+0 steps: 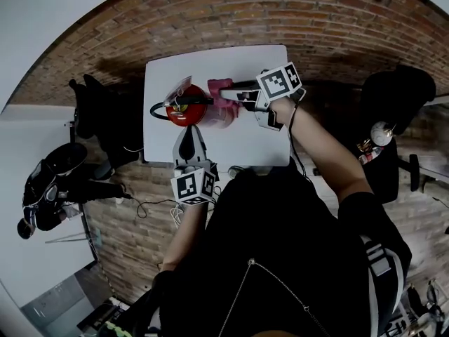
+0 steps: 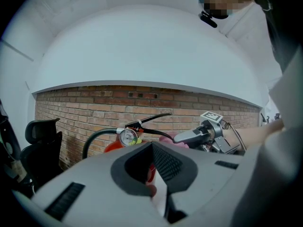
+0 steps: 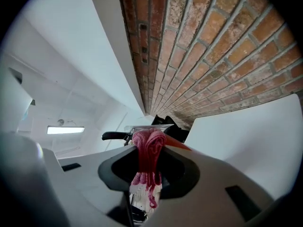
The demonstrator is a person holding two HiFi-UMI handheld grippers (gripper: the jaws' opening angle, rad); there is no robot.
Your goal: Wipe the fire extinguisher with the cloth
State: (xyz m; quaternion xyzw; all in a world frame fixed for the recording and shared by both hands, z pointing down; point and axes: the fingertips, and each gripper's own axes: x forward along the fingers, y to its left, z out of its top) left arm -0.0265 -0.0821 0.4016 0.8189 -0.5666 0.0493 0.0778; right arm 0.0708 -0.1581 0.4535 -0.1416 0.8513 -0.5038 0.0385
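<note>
Fire extinguisher [image 1: 184,113] is upright on the white bench [image 1: 266,139], upper centre of the head view, left part of the benchtop. Your right gripper [image 1: 226,88] comes in from the right of the frame and is clamped on the pink cloth [image 1: 226,107]. In the right gripper view the cloth is bunched between the jaws and hangs down out of them. The cloth is up against the right side of the extinguisher, near the top by the lever. I can't tell how firm the contact is. Your left gripper [image 1: 190,133] sits just below the extinguisher in the head view and points up at it. Its jaws are drawn narrow, with nothing between them. The left gripper view shows the pressure gauge [image 2: 128,137], the black hose loop [image 2: 94,141] and the red body just past the jaw tips. I can't tell if the tips touch the body. Brick wall [image 2: 189,112] is behind the bench.
</note>
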